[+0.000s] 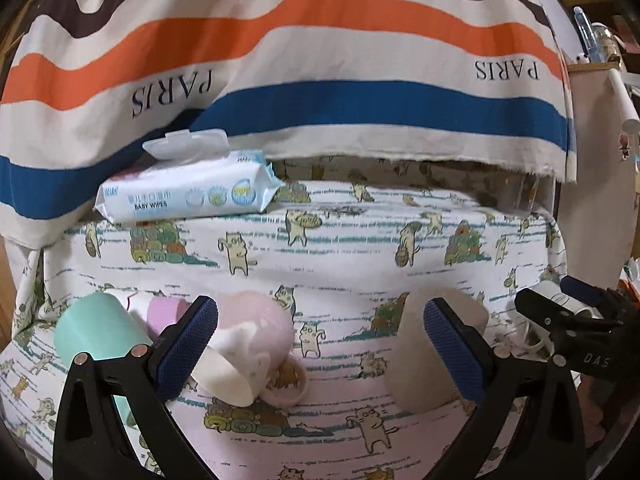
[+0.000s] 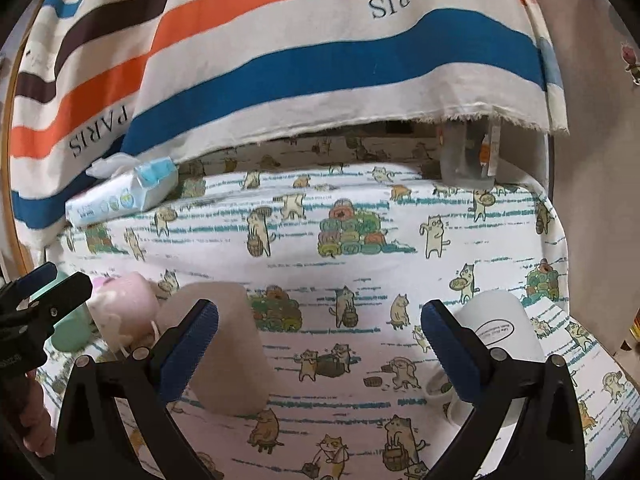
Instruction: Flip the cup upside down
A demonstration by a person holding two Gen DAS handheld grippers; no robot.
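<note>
Several cups sit along the near edge of the bench [image 1: 360, 240], which is covered in a cat-print cloth. We've got both grippers hovering low over them with nothing held: the left gripper [image 1: 320, 344] has its jaws spread wide, and the right gripper [image 2: 320, 344] is just as wide open.

Between the left jaws there's mostly bare cloth. A pink ceramic mug with a white animal figure on it [image 1: 252, 340] sits right against the left finger, with a mint green plastic cup [image 1: 96, 328] and a small lilac cup [image 1: 166, 312] crowded behind it toward the bench's left edge. A beige matte tumbler [image 1: 432, 352] stands by the other finger, and it also shows beside the right gripper's left finger. A white mug with an oval printed label [image 2: 500, 340] is off near the bench's right edge. We honestly can't tell which cup is the target.

Risks from here, as we see it: the cups are packed tight, so closing on one could shove a neighbour over. The cloth looks soft and wrinkly, so a flipped cup might land tilted. A pack of baby wipes [image 1: 188, 192] at the back left is well clear.
</note>
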